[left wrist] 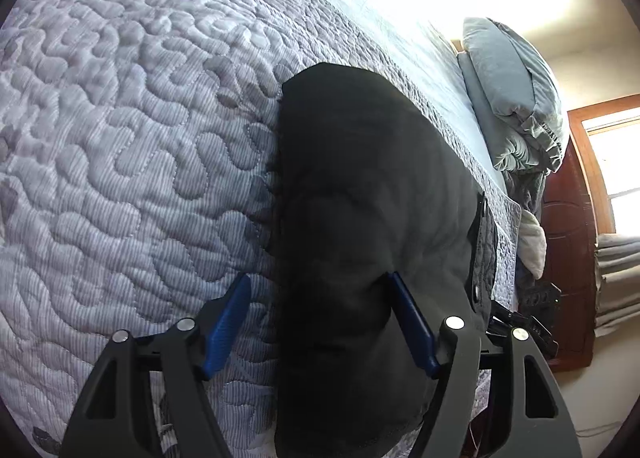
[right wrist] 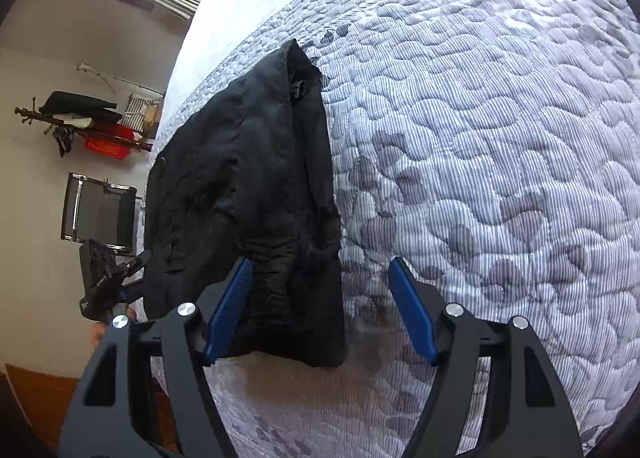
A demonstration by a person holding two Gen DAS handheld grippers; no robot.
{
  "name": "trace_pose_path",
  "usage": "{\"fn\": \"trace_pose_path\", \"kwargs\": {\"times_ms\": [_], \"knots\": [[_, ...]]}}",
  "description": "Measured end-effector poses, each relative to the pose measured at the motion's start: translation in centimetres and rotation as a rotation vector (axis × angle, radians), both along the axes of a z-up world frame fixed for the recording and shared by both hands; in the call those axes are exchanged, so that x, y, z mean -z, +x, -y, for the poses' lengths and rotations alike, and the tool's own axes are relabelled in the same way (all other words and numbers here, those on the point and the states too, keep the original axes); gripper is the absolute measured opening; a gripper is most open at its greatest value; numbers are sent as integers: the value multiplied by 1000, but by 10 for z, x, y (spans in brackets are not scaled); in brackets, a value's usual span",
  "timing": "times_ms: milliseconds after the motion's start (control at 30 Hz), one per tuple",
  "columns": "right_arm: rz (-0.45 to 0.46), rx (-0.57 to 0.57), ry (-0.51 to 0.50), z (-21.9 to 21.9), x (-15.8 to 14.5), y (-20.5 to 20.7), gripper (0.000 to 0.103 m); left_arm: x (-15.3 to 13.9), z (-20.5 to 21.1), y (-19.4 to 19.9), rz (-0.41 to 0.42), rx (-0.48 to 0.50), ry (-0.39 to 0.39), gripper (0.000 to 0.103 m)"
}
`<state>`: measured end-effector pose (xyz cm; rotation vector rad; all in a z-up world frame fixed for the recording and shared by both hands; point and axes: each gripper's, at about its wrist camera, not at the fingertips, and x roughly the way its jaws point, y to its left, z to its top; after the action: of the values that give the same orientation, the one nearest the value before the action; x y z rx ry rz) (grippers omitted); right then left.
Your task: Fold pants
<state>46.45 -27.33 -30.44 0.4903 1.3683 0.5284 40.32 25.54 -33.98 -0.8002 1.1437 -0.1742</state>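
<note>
Fingers of both the left gripper and right gripper stand spread, empty, above black pants folded near the quilted bed's edge; smoothing evenly would likely keep the fold neat.

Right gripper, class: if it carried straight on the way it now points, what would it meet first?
Probably the near right edge of the folded black pants, which lies between the open blue fingers of the right gripper. Depth is unclear; slightly to the right it would meet the quilted bedspread instead.
</note>
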Motion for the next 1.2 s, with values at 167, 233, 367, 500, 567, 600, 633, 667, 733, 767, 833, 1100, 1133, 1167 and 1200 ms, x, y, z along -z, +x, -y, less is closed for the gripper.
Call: {"fn": "trace_pose_path", "kwargs": {"times_ms": [167, 233, 367, 500, 567, 600, 633, 667, 733, 767, 833, 1100, 1133, 1167, 1200], "knots": [[42, 69, 27, 18, -17, -25, 77, -21, -16, -28, 72, -50, 4, 90], [54, 74, 20, 8, -27, -30, 79, -27, -17, -37, 77, -63, 2, 91], [79, 98, -13, 6, -36, -50, 83, -35, -19, -58, 84, -92, 17, 92], [109, 125, -37, 4, -54, -75, 87, -46, -19, -86, 93, -96, 40, 93], [135, 129, -46, 4, -64, -92, 87, -57, -12, -99, 106, -103, 66, 93], [151, 129, -52, 3, -71, -101, 89, -63, -9, -107, 112, -107, 77, 93], [169, 126, -60, 1, -77, -109, 89, -69, -6, -116, 119, -113, 97, 93], [188, 122, -68, -3, -85, -119, 89, -76, -2, -124, 128, -113, 116, 93], [223, 119, -77, -6, -97, -137, 89, -90, 6, -143, 149, -112, 153, 95], [239, 116, -81, -9, -104, -145, 89, -97, 9, -152, 162, -114, 175, 95], [267, 113, -89, -11, -117, -161, 90, -111, 17, -169, 182, -119, 201, 97], [340, 126, -106, -14, -155, -219, 91, -169, 41, -232, 277, -125, 298, 98], [351, 130, -106, -13, -161, -227, 91, -177, 45, -239, 289, -121, 313, 98], [355, 135, -104, -13, -166, -235, 91, -186, 49, -246, 299, -122, 334, 99], [361, 137, -98, -13, -170, -241, 91, -194, 53, -253, 313, -121, 352, 99]]}}
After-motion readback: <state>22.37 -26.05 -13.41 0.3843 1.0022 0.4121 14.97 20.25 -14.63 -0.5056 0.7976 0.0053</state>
